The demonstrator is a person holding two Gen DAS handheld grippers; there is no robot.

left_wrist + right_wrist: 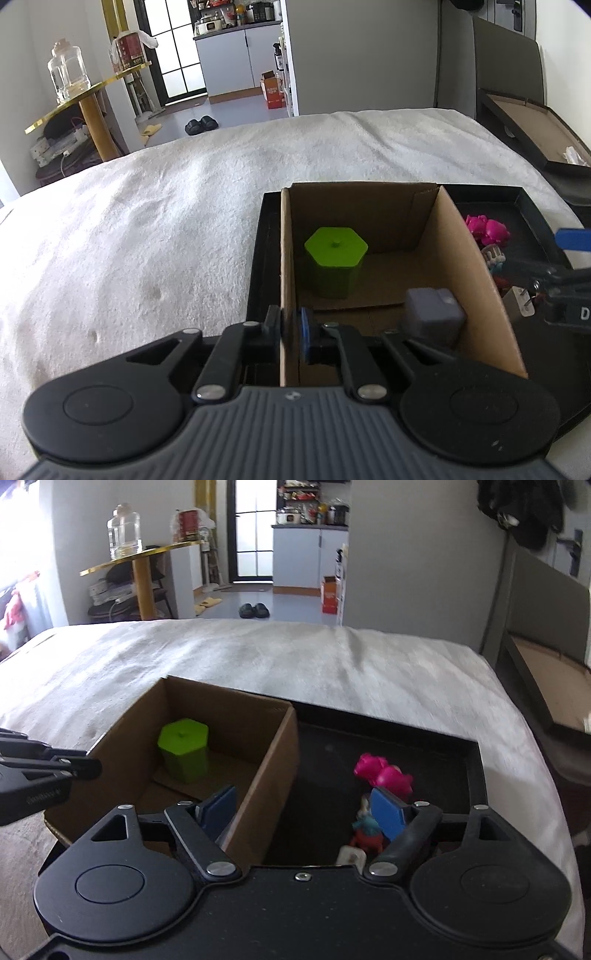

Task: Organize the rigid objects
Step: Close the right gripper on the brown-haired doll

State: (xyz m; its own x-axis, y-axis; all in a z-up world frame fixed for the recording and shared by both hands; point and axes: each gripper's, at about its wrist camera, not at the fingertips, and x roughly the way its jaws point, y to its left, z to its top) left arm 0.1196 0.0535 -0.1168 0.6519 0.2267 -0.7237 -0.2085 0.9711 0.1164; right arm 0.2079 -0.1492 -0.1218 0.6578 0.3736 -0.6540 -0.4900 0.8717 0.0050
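At the bottom of the left wrist frame, my left gripper (293,332) is clamped on the near left wall of the cardboard box (469,280), one pad outside and the blue pad inside; I judge this grip is there to steady the box while things go in. In the right wrist frame, my right gripper (308,812) stands wide apart and holds nothing, its left pad hanging inside the box and its right pad over the black tray (476,771), so the box's right wall runs between the jaws without being pinched.

Just past the left gripper, low in the box's near right corner, sits a grey-purple block (432,314), slightly tilted against the wall; it is stubby, and I cannot give it a clear long axis. Further in, toward the back left of the box, the green hexagonal container (334,266) stands upright, its axis vertical and its small lid knob pointing up.

To the right of the box, in the tray, lie the things not yet sorted: a white piece (351,856) at the near edge, a small red and teal figure (365,830) just behind it, and a pink toy (384,773) beyond; their facing is too small to tell. Box and tray rest on a bed covered by a white blanket (166,221), which fills the upper half.
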